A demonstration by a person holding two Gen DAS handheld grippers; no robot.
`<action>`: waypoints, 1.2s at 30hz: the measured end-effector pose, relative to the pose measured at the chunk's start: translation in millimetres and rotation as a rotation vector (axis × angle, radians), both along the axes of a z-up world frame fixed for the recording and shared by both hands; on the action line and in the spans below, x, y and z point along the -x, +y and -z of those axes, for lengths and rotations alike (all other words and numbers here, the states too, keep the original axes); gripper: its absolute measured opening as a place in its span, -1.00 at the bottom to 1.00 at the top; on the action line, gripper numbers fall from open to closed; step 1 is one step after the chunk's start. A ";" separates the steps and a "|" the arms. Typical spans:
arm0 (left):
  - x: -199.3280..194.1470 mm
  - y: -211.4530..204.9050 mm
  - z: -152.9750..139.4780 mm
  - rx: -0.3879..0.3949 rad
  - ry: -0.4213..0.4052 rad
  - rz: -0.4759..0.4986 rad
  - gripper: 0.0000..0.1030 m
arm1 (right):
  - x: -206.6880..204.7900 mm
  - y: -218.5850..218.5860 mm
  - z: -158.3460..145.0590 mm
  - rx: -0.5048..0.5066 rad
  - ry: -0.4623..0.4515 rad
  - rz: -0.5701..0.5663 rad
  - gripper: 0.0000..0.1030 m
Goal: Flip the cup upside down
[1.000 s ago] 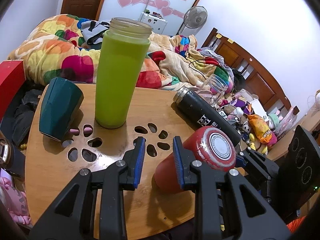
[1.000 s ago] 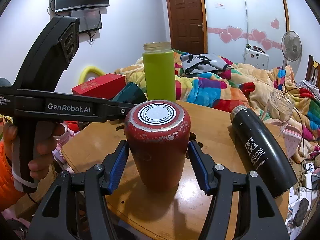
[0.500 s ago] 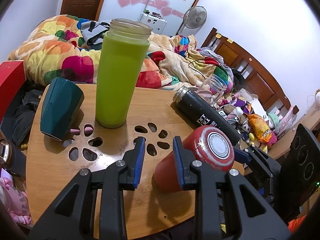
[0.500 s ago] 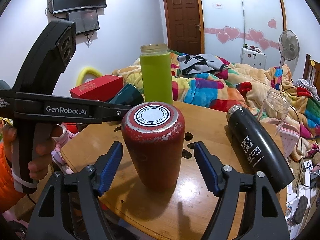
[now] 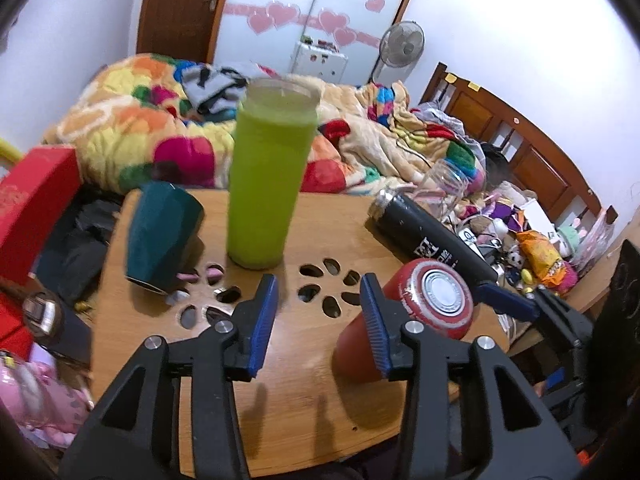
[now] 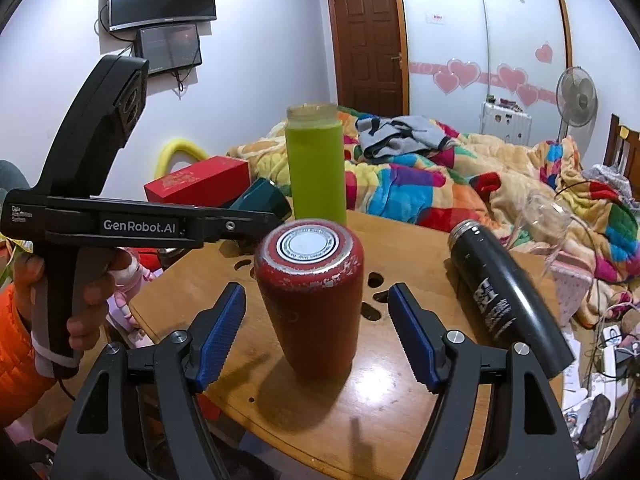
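The red cup (image 6: 311, 300) stands upside down on the round wooden table (image 6: 400, 420), its silver base up. It also shows in the left wrist view (image 5: 416, 320). My right gripper (image 6: 318, 336) is open, its blue pads either side of the cup and apart from it. My left gripper (image 5: 318, 320) is open and empty, hovering over the table's cut-out holes just left of the red cup; its body shows in the right wrist view (image 6: 140, 224).
A tall green bottle (image 5: 268, 184) stands at the table's back. A dark teal cup (image 5: 160, 232) leans tilted at the left. A black flask (image 5: 428, 240) lies on its side at the right. A bed with colourful blankets (image 5: 160, 128) lies behind.
My right gripper's jaws opened wider and drew back from the red cup, which stays standing upside down. My left gripper opened a little and lifted slightly.
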State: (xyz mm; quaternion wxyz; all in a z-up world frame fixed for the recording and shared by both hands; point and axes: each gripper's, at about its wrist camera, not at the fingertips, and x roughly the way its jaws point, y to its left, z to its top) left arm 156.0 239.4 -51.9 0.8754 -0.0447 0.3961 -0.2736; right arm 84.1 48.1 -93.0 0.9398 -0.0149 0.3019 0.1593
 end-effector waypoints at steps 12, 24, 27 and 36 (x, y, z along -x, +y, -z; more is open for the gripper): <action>85.1 8.5 -77.4 -0.016 -0.299 -0.004 0.80 | 53.3 -25.5 -69.8 -0.008 -0.149 0.156 0.66; 158.3 23.6 -102.7 -0.044 -0.441 -0.063 1.00 | 113.7 -30.6 -114.5 -0.051 -0.210 0.288 1.00; 169.5 29.6 -104.7 -0.021 -0.439 -0.074 1.00 | 125.6 -29.0 -119.4 -0.058 -0.206 0.294 1.00; 184.5 35.0 -109.4 -0.008 -0.463 -0.095 1.00 | 148.8 -18.3 -124.4 -0.032 -0.222 0.284 1.00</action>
